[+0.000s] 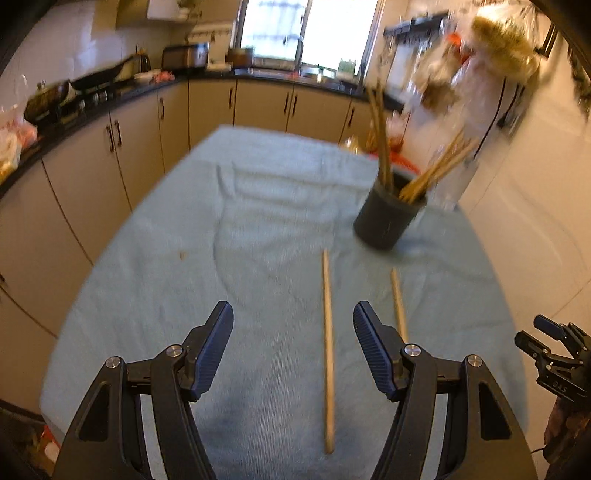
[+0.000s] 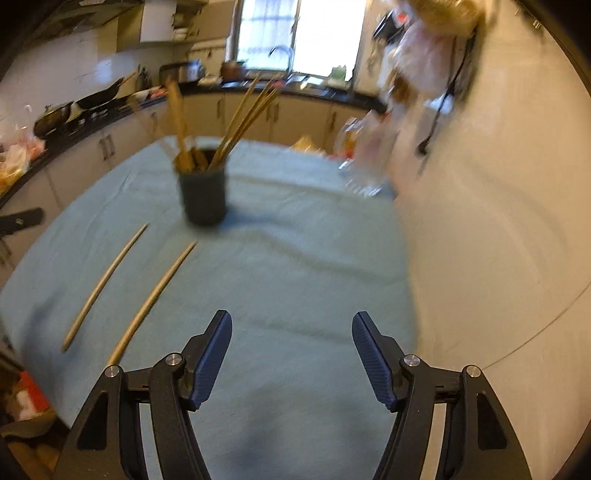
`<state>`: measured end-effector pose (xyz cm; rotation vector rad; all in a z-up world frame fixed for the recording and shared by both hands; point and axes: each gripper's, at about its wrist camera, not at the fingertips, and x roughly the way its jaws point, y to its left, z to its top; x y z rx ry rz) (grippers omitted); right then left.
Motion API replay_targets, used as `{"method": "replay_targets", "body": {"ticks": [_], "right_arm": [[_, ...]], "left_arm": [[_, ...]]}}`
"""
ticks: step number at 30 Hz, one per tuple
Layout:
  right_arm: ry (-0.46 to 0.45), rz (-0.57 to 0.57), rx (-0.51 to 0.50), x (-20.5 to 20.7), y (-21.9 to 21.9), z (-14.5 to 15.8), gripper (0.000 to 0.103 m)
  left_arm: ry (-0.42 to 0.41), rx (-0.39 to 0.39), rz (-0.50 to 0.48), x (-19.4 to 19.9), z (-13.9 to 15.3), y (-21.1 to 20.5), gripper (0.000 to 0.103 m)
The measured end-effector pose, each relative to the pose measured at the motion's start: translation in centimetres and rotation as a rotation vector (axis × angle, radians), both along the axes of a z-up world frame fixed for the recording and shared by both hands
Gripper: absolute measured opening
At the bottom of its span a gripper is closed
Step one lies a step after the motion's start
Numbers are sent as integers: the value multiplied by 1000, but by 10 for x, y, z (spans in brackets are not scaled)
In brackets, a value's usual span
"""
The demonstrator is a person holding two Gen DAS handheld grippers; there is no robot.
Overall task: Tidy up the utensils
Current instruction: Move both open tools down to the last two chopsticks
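You are lining up the left gripper [image 1: 293,347] and right gripper [image 2: 291,354], fingers apart and empty; next, pinch a chopstick [image 1: 327,350] lying near the holder [image 1: 386,218].

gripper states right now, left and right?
Left gripper: open, empty; one chopstick lies on the cloth between its fingers, untouched.
Right gripper: open, empty, over bare cloth.

Kitchen backdrop, blurred at the edges

A pale blue-green cloth [image 1: 266,206] covers the table; beyond it runs a row of beige cabinets with dark handles [image 1: 258,105] under a black countertop [image 1: 122,90]. A dark wok [image 2: 101,95] sits on the stove at left, and a bright window [image 2: 295,31] glares at the far end.
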<state>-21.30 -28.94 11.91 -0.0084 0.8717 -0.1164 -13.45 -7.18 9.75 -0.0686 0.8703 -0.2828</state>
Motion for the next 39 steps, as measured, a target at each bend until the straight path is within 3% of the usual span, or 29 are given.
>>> {"method": "replay_targets", "body": {"ticks": [3, 10, 14, 19, 22, 24, 26, 39], "right_arm": [[57, 47, 97, 14, 20, -26, 72], [128, 146, 206, 40, 78, -62, 67], [139, 169, 174, 50, 100, -73, 64], [134, 162, 121, 57, 108, -78, 60], [123, 143, 106, 56, 104, -78, 38], [123, 135, 102, 57, 101, -78, 17], [120, 120, 111, 55, 96, -78, 10], [114, 18, 109, 19, 56, -74, 8]], "left_arm": [[62, 44, -34, 0, -28, -12, 66], [149, 79, -118, -2, -67, -36, 63], [181, 98, -138, 3, -76, -46, 27], [178, 68, -110, 8, -77, -45, 8], [193, 40, -96, 10, -77, -41, 7], [198, 34, -91, 9, -77, -40, 7], [198, 42, -88, 7, -76, -42, 7], [184, 102, -101, -12, -74, -50, 7]]}}
